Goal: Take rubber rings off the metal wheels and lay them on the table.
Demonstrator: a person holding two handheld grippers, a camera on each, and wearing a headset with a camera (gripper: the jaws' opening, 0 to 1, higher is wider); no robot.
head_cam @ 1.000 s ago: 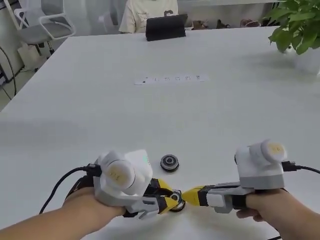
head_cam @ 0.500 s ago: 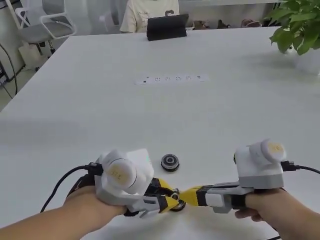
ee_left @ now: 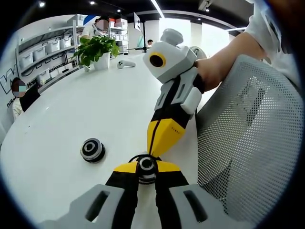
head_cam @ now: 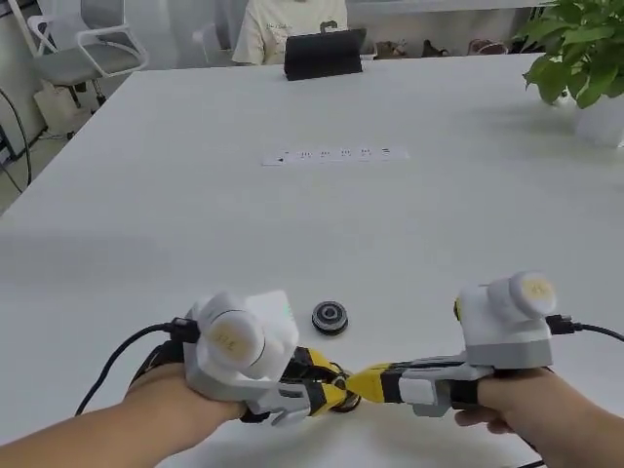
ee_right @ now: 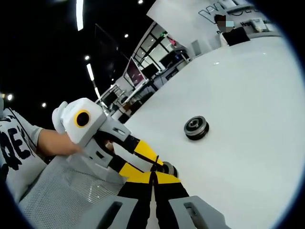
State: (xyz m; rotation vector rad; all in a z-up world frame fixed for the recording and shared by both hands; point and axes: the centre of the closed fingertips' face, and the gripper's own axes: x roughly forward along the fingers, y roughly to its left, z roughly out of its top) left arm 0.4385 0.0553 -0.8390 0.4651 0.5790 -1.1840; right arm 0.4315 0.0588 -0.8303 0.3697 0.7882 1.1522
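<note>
1. Note the left gripper [ee_left: 145, 168]: jaws clamped on either side of a metal wheel [ee_left: 146, 164], held low over the table [head_cam: 292, 224] near its front edge.
2. Note the right gripper [ee_right: 153, 177]: jaws pressed together, tips meeting the rim of the held wheel. Impossible to tell whether any rubber is pinched between them.
3. Locate the second wheel [head_cam: 330, 317] flat on the table just beyond both grippers, with its dark rubber ring [ee_left: 83, 150] apparently in place.
4. For the step in hand, judged to be peeling the ring off the held wheel:
   - Hold the left clamp firm on the metal faces, clear of the rubber, so the ring can slide off.
   - Catch only the outer edge of the ring with the right tips.
   - Pull outward and roll the ring over the rim. Avoid a straight tug, which is likely to twist the wheel out of the clamp.
   - Work low over the table so that a slipped part does not roll away.
5. Lay the freed ring directly on bare table, apart from the second wheel.
6. Disregard the white pot [head_cam: 600, 115] at the far right corner, which holds a leafy plant [head_cam: 575, 44].
</note>
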